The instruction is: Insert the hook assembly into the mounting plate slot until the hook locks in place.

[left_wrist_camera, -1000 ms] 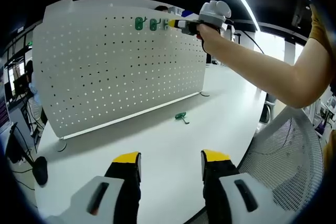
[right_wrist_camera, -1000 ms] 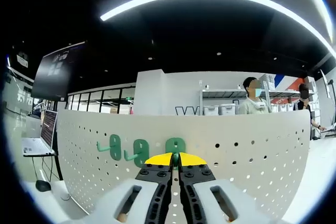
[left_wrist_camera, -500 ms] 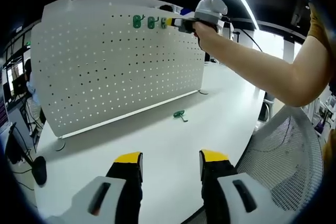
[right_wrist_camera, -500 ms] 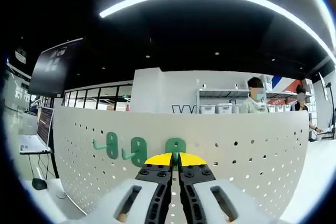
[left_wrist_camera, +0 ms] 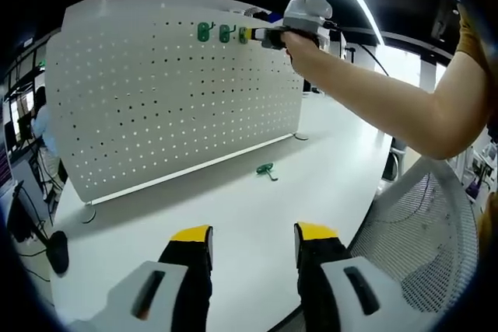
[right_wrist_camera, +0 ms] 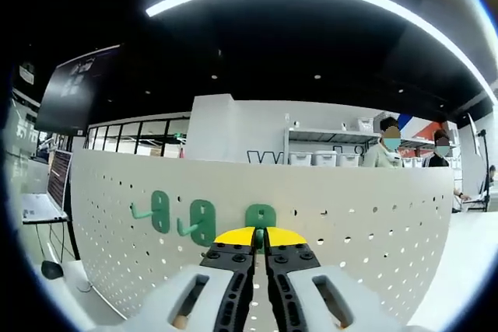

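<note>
Pressing a green hook (right_wrist_camera: 260,217) against the top row of the white pegboard (right_wrist_camera: 373,239), the right gripper (right_wrist_camera: 260,236) has its yellow-tipped jaws closed on it, the hook sitting just ahead of their tips. Two more hooks (right_wrist_camera: 180,218) hang beside it, off to the jaws' left. Seating looks like the step in hand; next, I judge, a firm push until it locks. The left gripper (left_wrist_camera: 253,235) idles low over the white table (left_wrist_camera: 233,215), jaws spread, with a spare hook (left_wrist_camera: 267,169) lying well ahead of them. No containers are about.
</note>
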Motion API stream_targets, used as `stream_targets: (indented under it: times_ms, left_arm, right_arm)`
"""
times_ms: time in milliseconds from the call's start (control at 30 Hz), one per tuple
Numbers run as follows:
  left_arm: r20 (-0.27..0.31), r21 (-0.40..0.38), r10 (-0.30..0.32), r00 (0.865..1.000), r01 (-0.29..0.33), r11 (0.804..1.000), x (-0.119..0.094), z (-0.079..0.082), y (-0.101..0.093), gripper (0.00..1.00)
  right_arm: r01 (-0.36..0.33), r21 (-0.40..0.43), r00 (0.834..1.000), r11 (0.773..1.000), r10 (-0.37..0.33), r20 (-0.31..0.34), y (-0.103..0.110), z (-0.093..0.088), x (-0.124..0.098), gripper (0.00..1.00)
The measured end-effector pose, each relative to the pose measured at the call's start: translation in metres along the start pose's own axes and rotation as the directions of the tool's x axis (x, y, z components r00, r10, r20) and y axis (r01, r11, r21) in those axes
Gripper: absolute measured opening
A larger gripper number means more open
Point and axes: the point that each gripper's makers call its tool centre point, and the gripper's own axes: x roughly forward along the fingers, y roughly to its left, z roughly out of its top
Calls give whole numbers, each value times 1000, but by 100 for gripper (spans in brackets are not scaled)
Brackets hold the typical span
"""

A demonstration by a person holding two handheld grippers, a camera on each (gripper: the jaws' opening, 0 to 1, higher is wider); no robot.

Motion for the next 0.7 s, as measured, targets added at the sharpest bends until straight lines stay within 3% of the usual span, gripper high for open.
stream_targets:
  times_ms: [400, 700]
  left_arm:
    - [0, 0, 1, 1000, -1, 1000, 0, 0, 1, 44]
    - [6, -1, 5, 1000, -5, 1000, 0, 1, 2, 44]
  right_arm:
    - [-10, 11, 1000, 1000, 10, 26, 4, 3, -4, 11]
    - [-10, -6, 1000, 1000, 11, 24, 2, 4, -12, 12]
